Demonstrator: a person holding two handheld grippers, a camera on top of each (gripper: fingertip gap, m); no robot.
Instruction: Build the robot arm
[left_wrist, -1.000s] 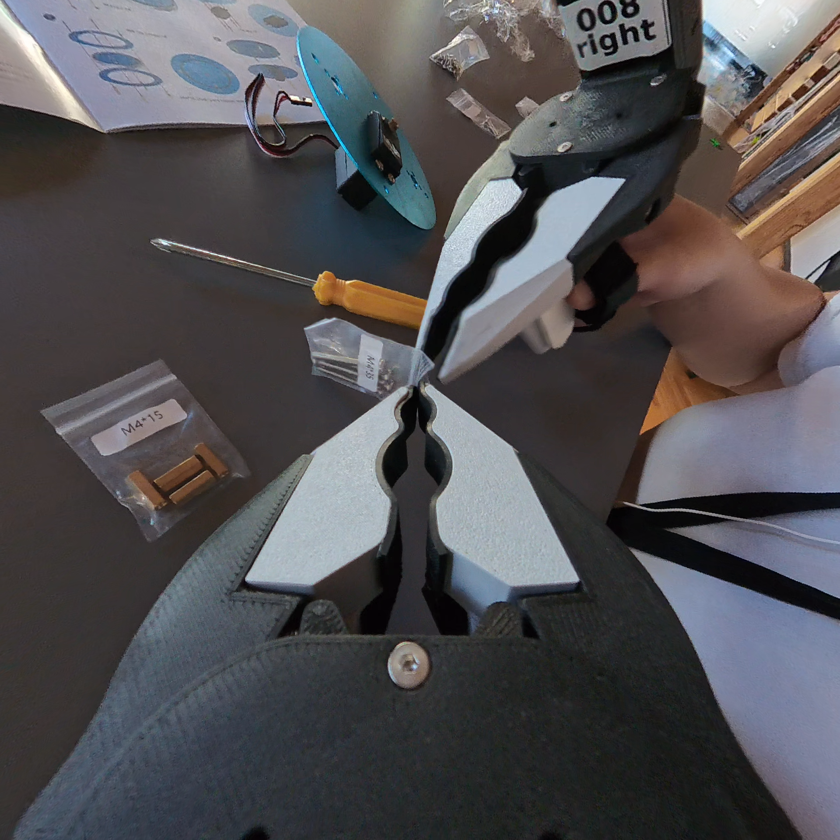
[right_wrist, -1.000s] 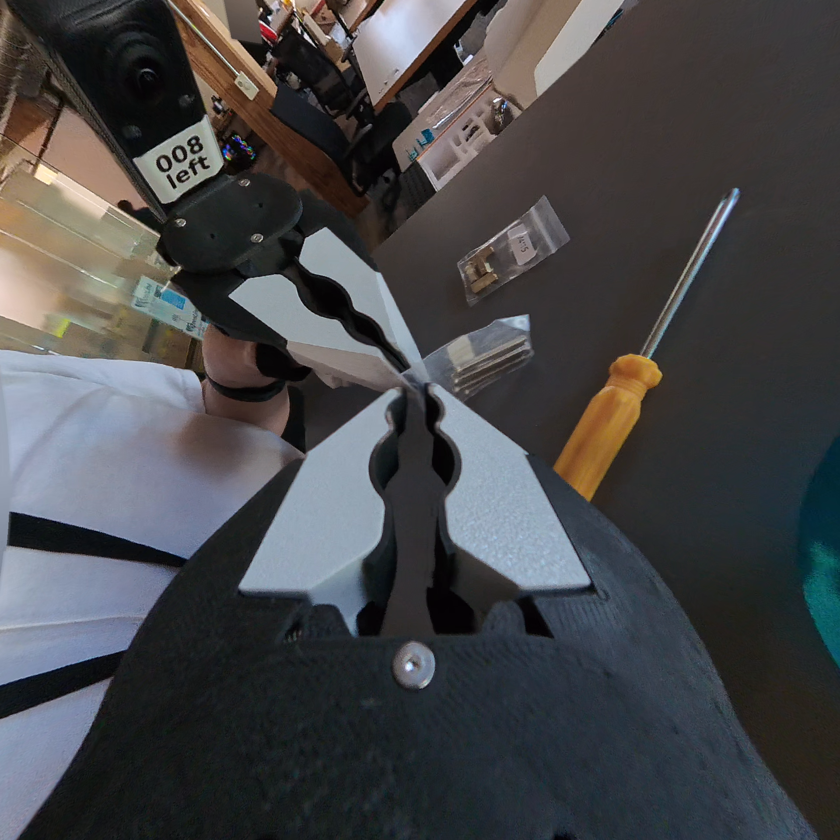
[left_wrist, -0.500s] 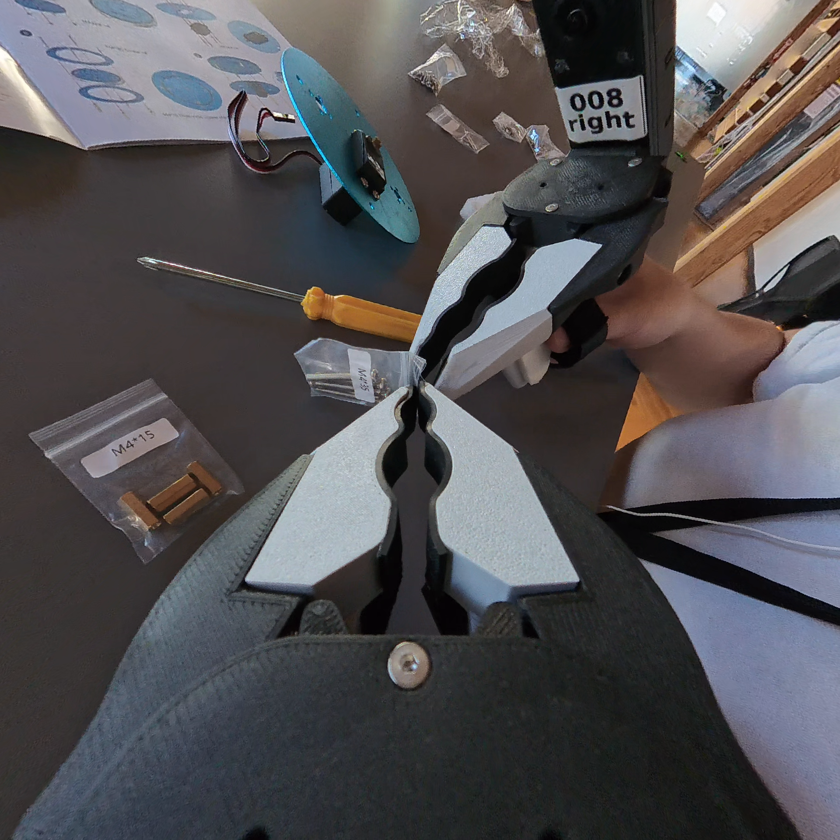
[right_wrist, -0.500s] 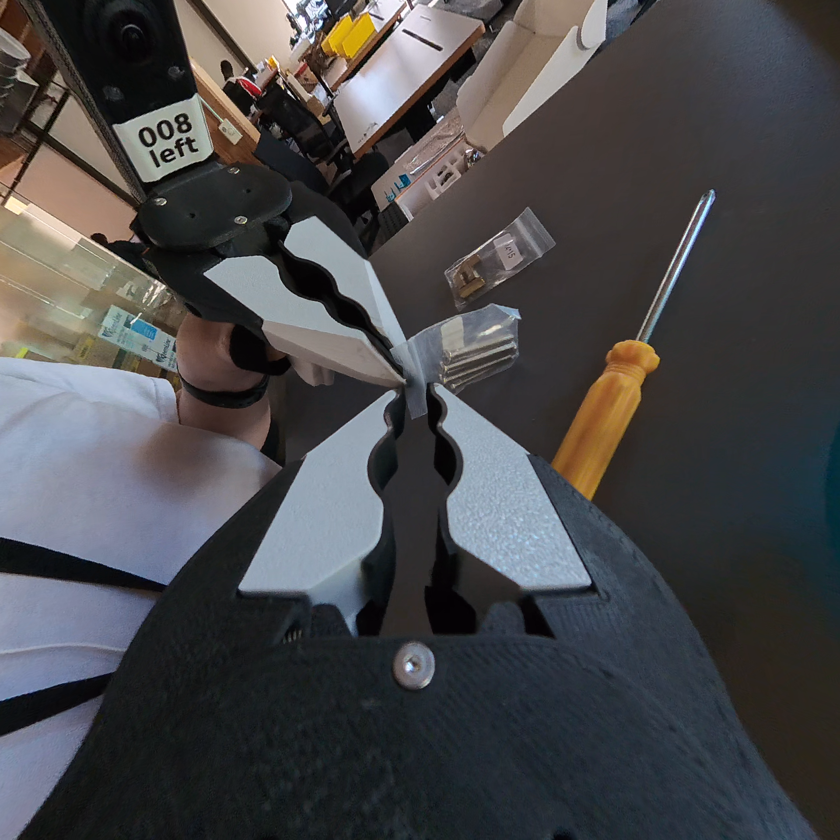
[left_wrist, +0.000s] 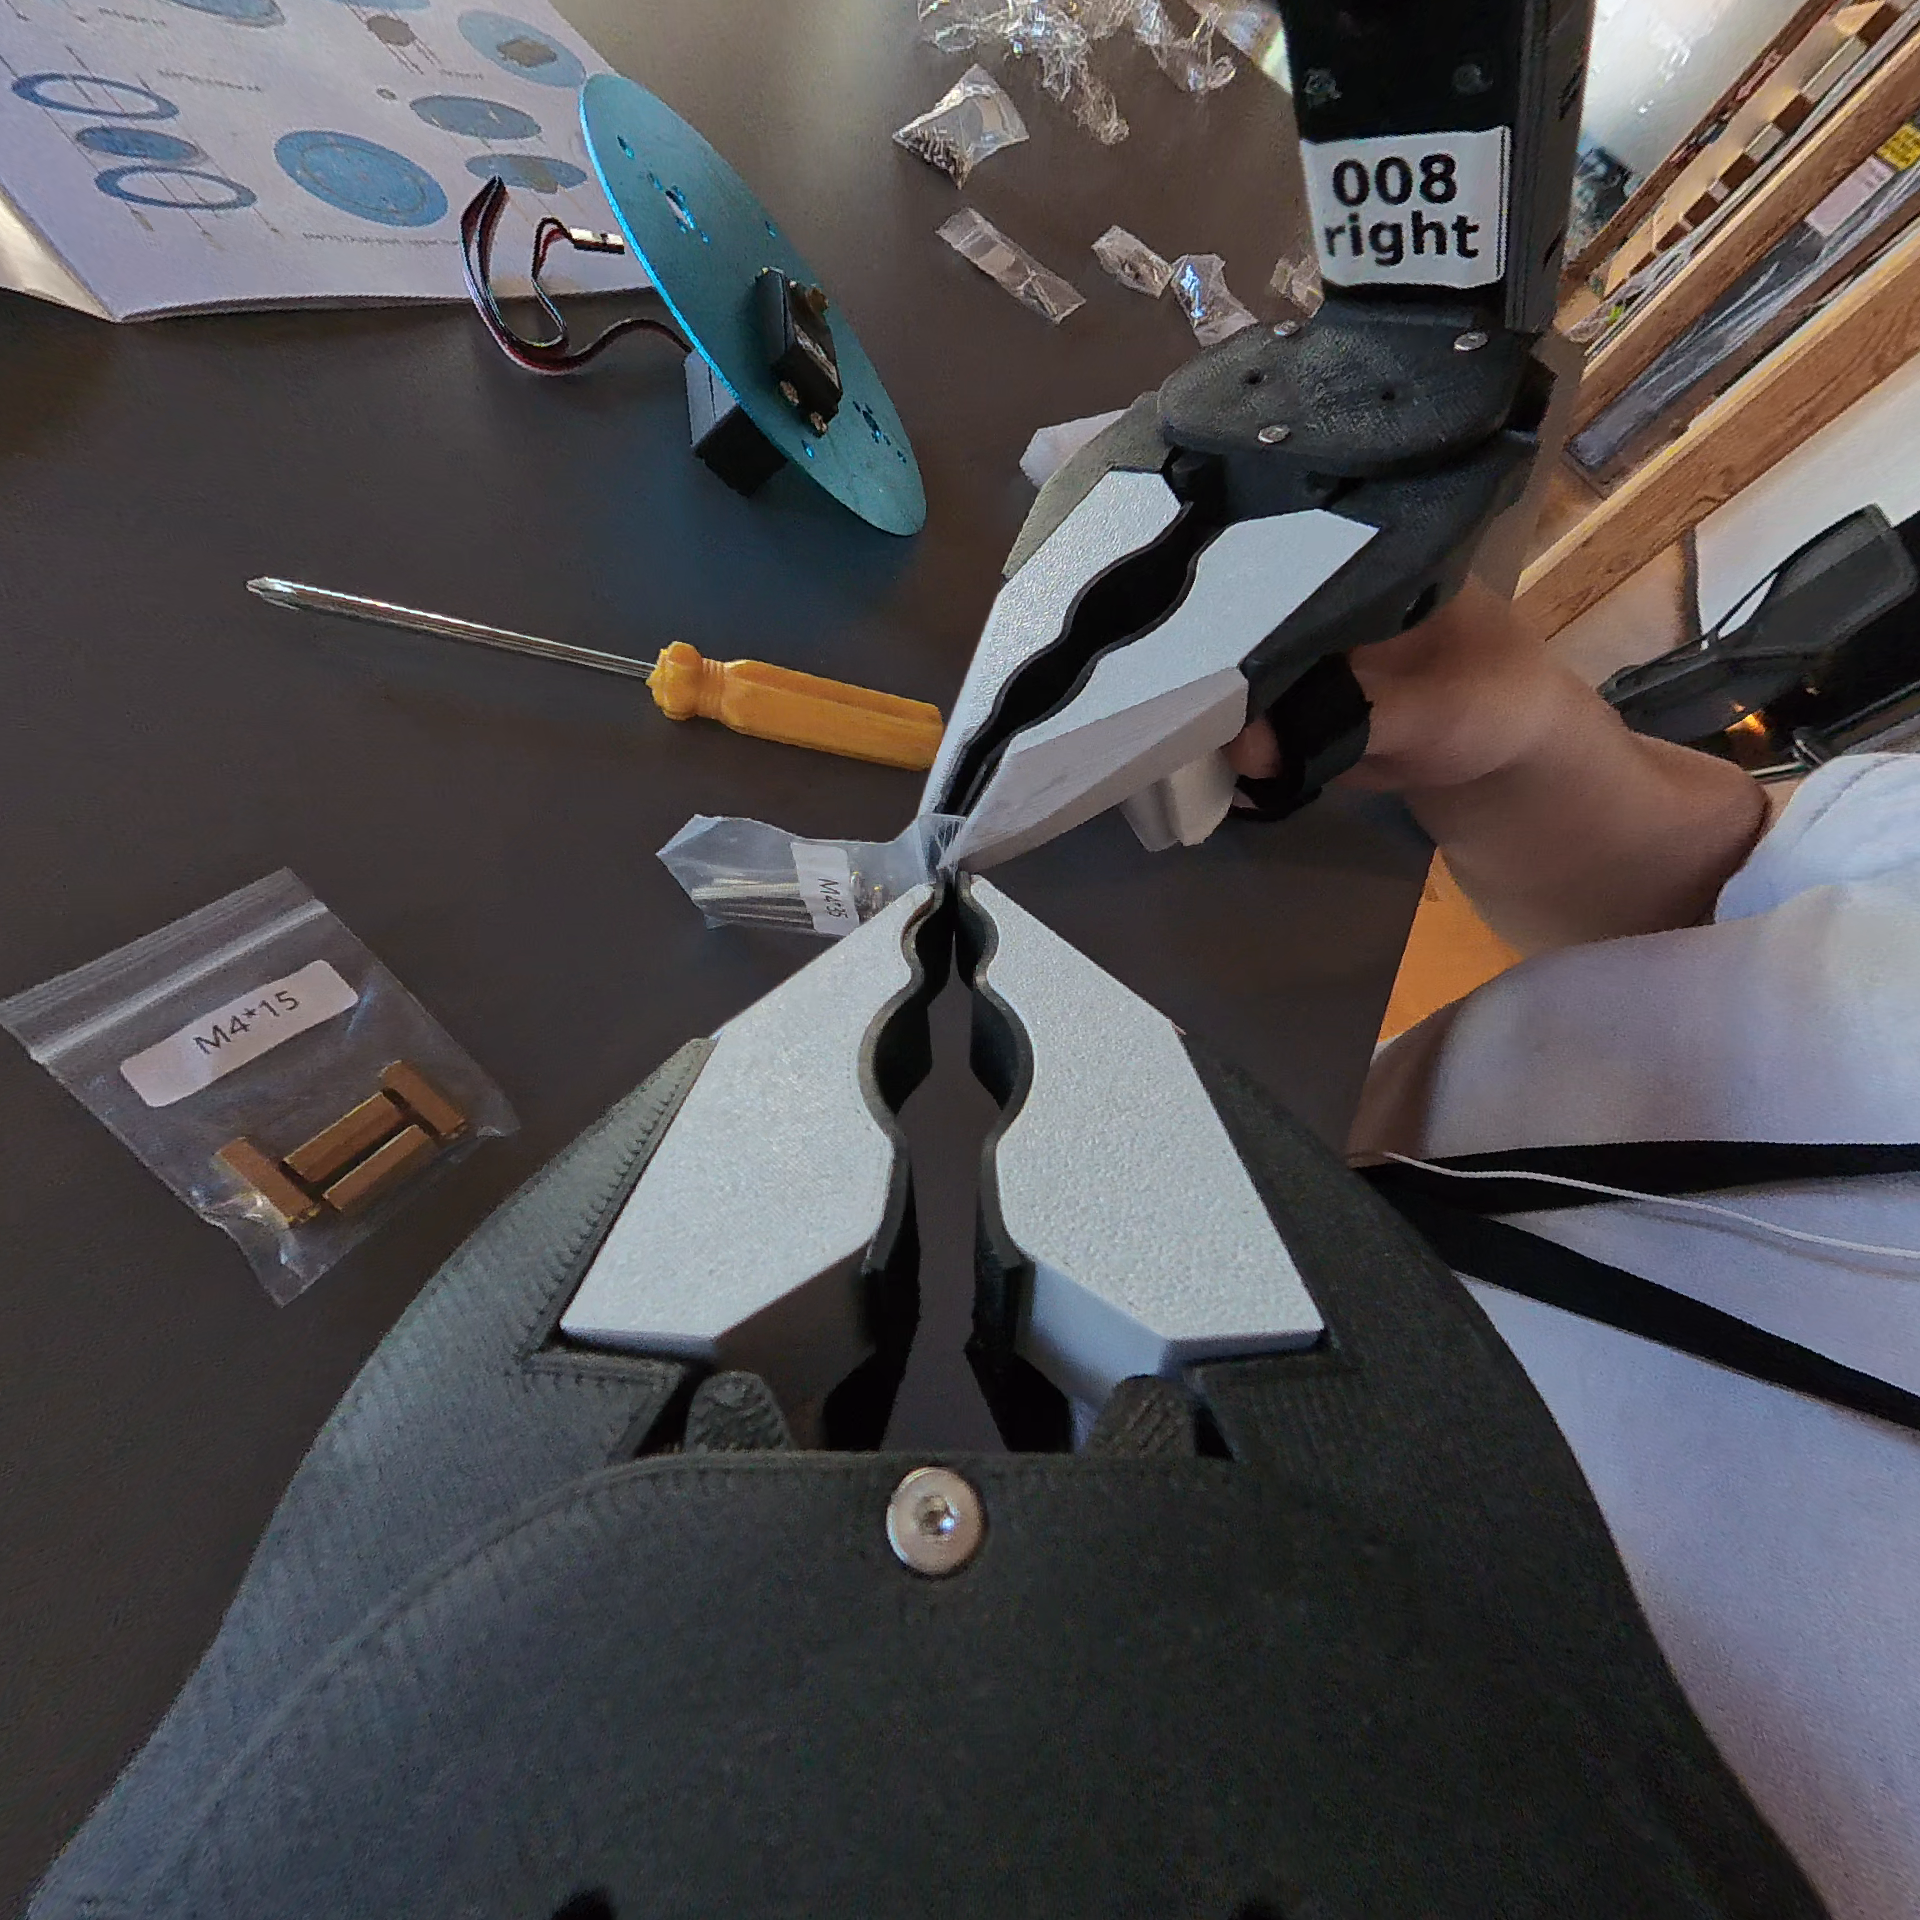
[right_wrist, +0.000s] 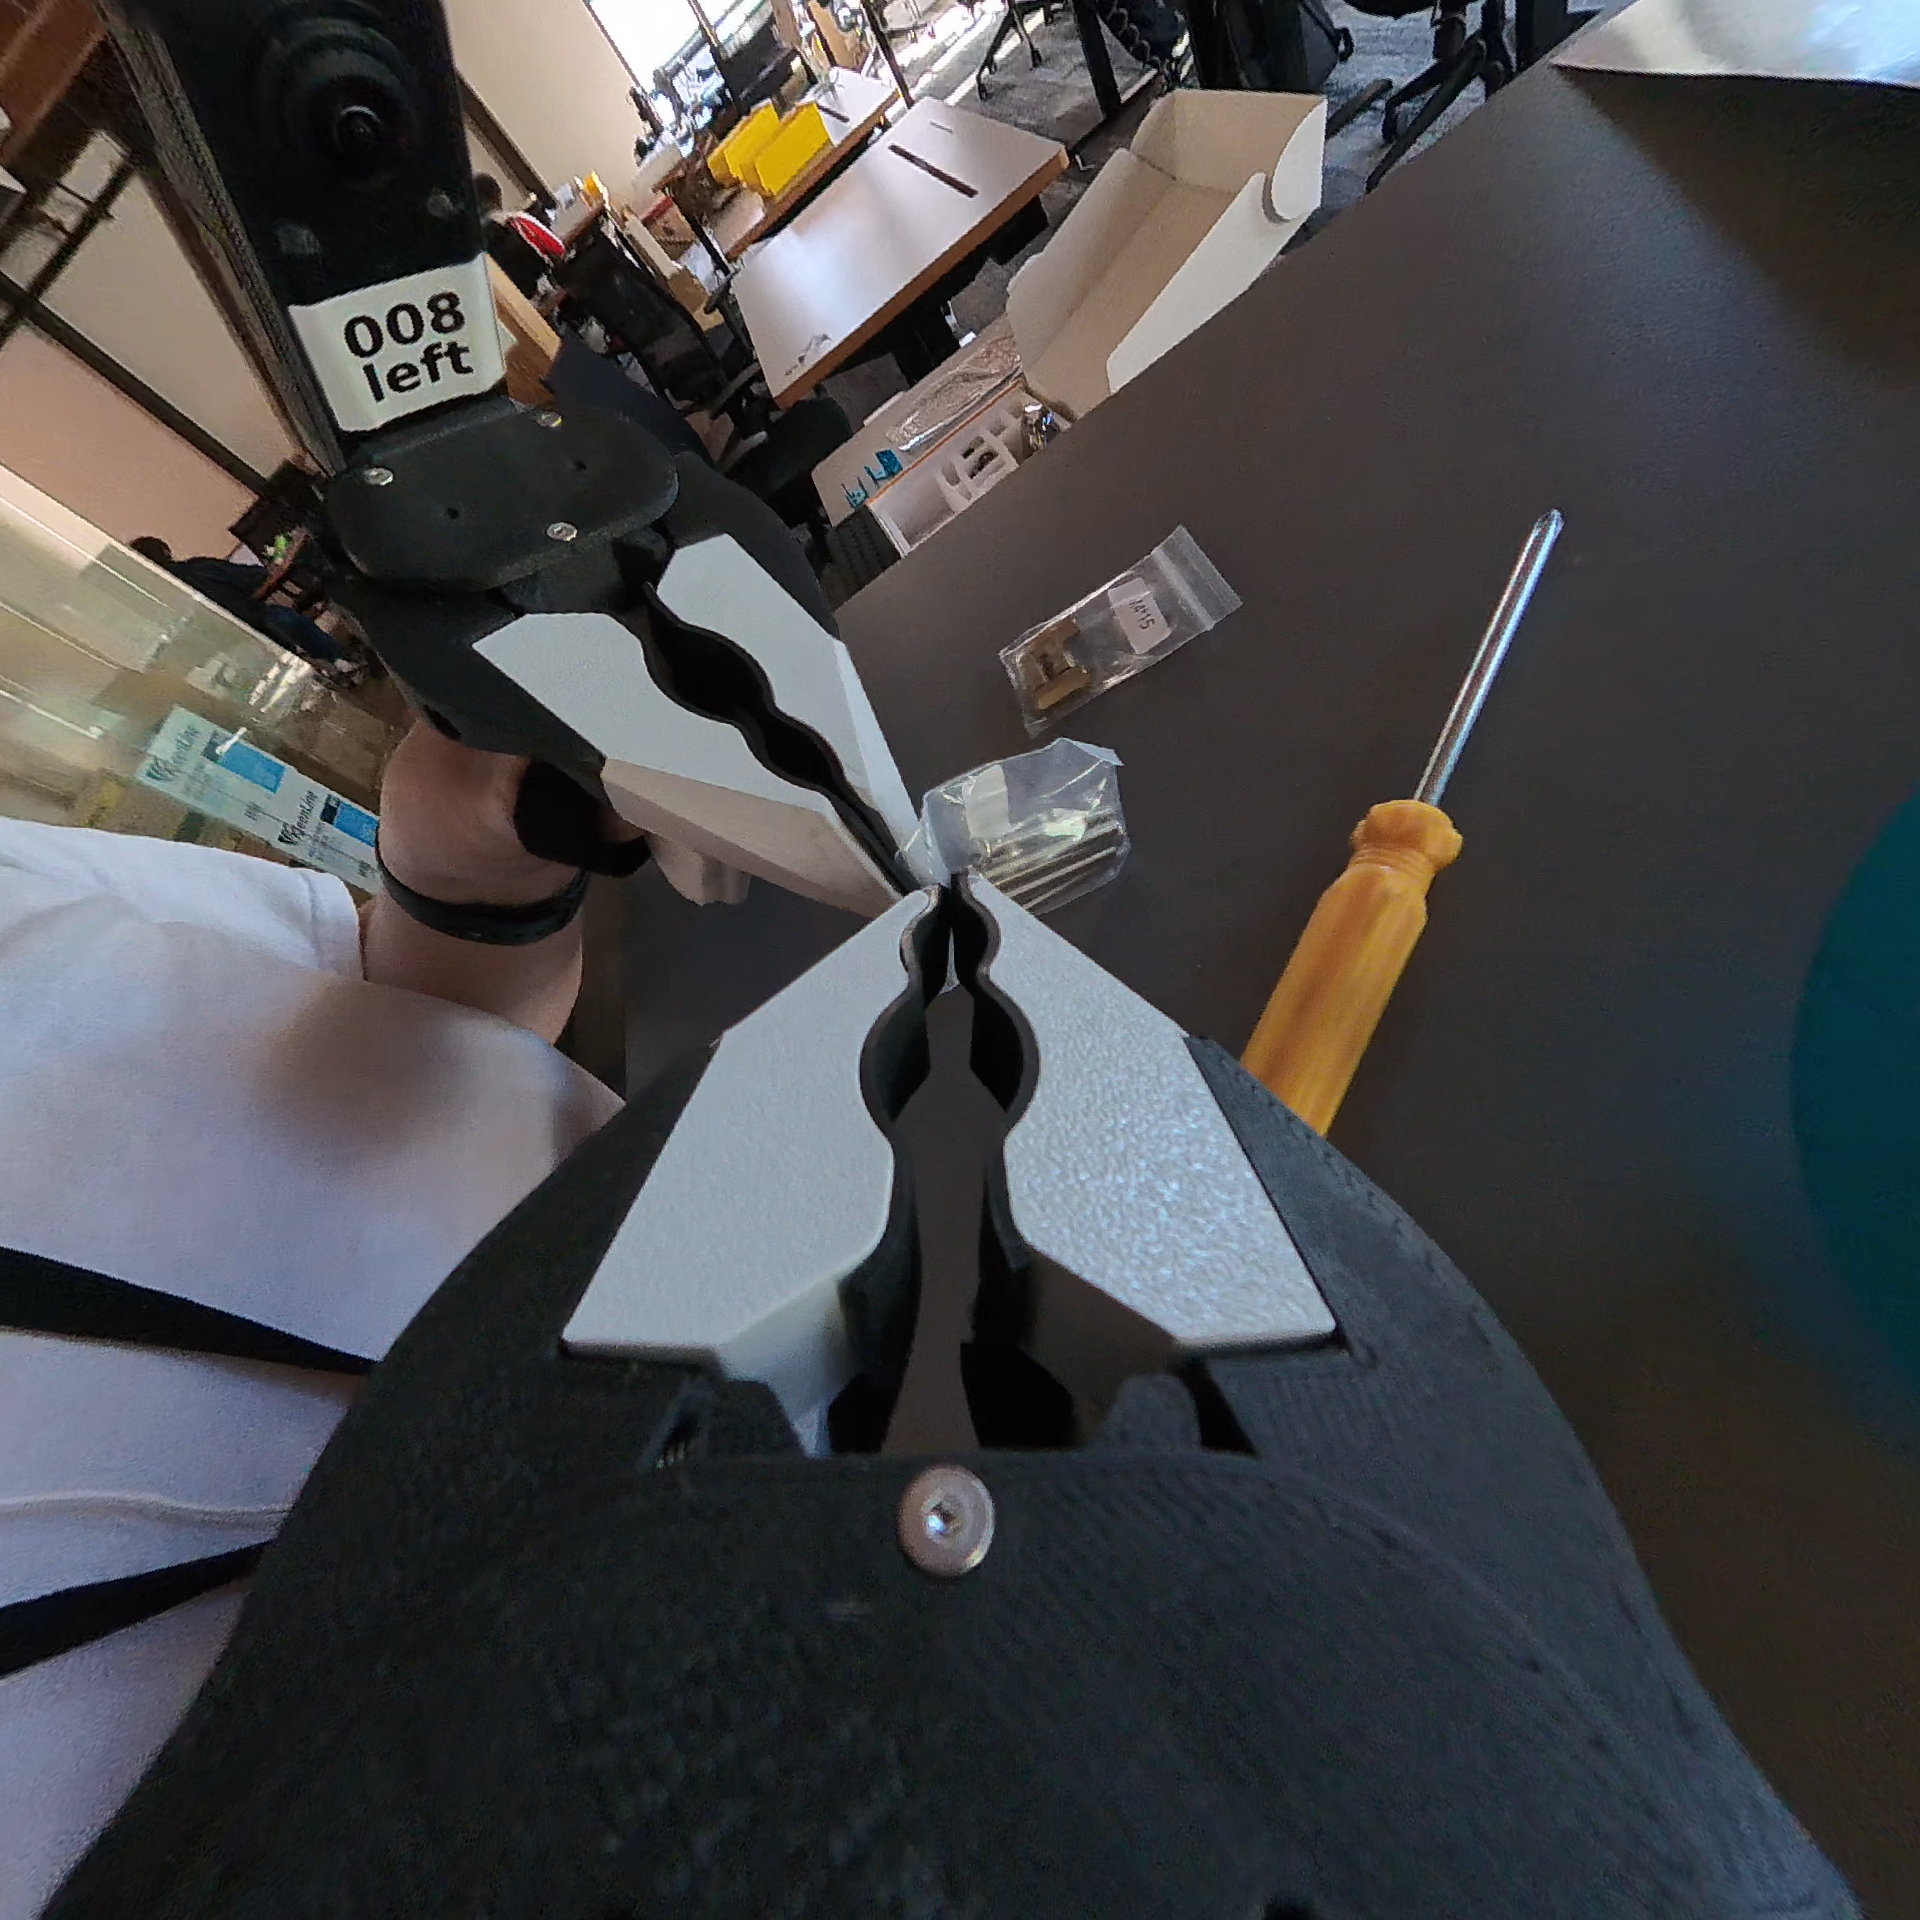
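Note:
A small clear plastic bag of long screws (left_wrist: 774, 883) hangs above the dark table, held at one edge by both grippers. My left gripper (left_wrist: 951, 885) is shut on the bag's edge. My right gripper (left_wrist: 940, 831) comes in from the upper right and is shut on the same edge, tip to tip with the left one. In the right wrist view my right gripper (right_wrist: 951, 888) pinches the bag of screws (right_wrist: 1029, 821), and my left gripper (right_wrist: 899, 868) meets it from the upper left.
A yellow-handled screwdriver (left_wrist: 665, 665) lies behind the bag. A labelled bag of brass standoffs (left_wrist: 270, 1081) lies at the left. A teal disc with a servo and cable (left_wrist: 758, 312), an instruction sheet (left_wrist: 239, 145) and scattered empty bags (left_wrist: 1039, 114) lie farther back. A white box (right_wrist: 1153, 239) stands at the table's far edge.
Both grippers kept their shut hold on the bag's edge. The right gripper tilted more upright and the bag lifted and crumpled slightly between the tips.

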